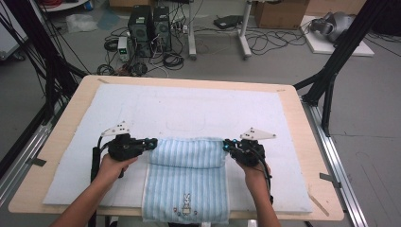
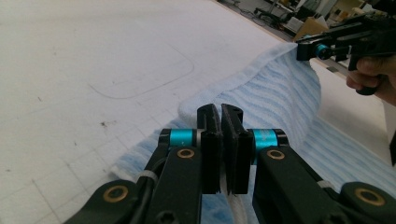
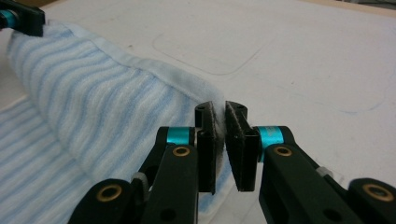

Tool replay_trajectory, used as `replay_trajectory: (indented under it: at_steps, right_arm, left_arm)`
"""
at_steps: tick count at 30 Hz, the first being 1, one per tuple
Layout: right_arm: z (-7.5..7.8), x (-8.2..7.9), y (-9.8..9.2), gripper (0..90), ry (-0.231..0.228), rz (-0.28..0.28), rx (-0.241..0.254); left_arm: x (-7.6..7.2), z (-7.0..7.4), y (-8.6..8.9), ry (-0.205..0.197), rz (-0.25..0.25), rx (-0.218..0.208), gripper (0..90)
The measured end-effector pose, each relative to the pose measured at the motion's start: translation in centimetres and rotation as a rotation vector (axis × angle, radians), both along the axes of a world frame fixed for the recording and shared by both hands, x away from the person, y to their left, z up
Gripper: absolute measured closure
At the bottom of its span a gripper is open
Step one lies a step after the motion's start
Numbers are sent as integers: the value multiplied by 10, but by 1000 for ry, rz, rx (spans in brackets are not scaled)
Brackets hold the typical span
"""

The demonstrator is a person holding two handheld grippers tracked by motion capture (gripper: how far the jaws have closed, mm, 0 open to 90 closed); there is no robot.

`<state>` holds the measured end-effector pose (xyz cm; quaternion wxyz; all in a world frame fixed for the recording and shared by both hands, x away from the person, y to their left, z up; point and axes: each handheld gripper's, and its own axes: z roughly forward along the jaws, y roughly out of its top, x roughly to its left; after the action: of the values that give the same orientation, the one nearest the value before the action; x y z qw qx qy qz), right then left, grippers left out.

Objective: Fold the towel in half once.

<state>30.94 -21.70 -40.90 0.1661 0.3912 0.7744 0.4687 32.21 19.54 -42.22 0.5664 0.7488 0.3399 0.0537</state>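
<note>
A light blue striped towel (image 1: 187, 182) with a small rabbit motif (image 1: 186, 204) lies on the near part of the white mat (image 1: 189, 104), its near end hanging over the table's front edge. Its far edge is raised and bulges between the two grippers. My left gripper (image 1: 152, 142) is shut on the towel's far left corner, with the white hem showing between the pads (image 2: 220, 121). My right gripper (image 1: 226, 144) is shut on the far right corner, and cloth is pinched between its jaws (image 3: 219, 121). The lifted fold (image 3: 93, 107) stretches across to the other gripper (image 3: 18, 18).
A rounded outline (image 1: 187, 126) is drawn on the mat beyond the towel. The wooden table (image 1: 302, 132) shows a bare rim around the mat. Black frame posts (image 1: 331, 71) stand at both sides. Computers and cables (image 1: 149, 33) sit on the floor behind.
</note>
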Motion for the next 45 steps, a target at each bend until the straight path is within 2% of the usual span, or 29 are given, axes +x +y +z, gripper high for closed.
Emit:
replay_trajectory:
  at_steps: [4,10,14,18,20,23,25,26,27,29,30,32,35,38,40,42,45]
  right_arm:
    - [2,-14,-3,827,-13,25,25]
    - [6,-37,-9,828,-20,71,92]
    - [6,-54,-13,828,-6,95,137]
    - [3,-64,-16,827,14,113,130]
    - [-2,-69,-17,827,47,112,116]
    - [-14,-78,-15,824,97,113,60]
    - [-20,-82,-14,791,125,123,37]
    - [-21,-84,-14,744,134,131,37]
    - [-20,-84,-16,724,131,141,53]
    - [-16,-82,-21,698,101,142,119]
    - [-13,-79,-23,687,92,130,141]
    - [-8,-69,-25,678,71,92,147]
    - [-7,-51,-18,660,67,33,99]
    - [-12,-33,-7,625,71,-16,20]
    - [-17,-22,-1,608,86,-36,-20]
    - [-23,-11,5,573,98,-60,-82]
    - [-27,-3,12,539,107,-91,-143]
  left_arm:
    - [-11,0,3,-3,-18,-6,858]
    - [-34,-3,4,1,-68,-1,857]
    - [-49,-9,4,4,-97,-1,854]
    - [-54,-17,2,28,-112,24,848]
    - [-55,-20,2,40,-120,39,845]
    - [-55,-24,2,71,-127,58,825]
    - [-53,-24,5,78,-108,52,714]
    - [-53,-22,6,68,-82,40,643]
    - [-52,-20,8,46,-56,27,614]
    - [-48,-16,12,17,6,1,575]
    - [-44,-14,14,16,32,-2,559]
    - [-34,-12,15,23,76,19,560]
    - [-16,-14,14,54,138,52,548]
    - [-1,-17,10,69,178,90,524]
    - [3,-21,8,69,198,105,508]
    - [6,-25,6,78,211,124,497]
    - [9,-29,3,88,212,165,474]
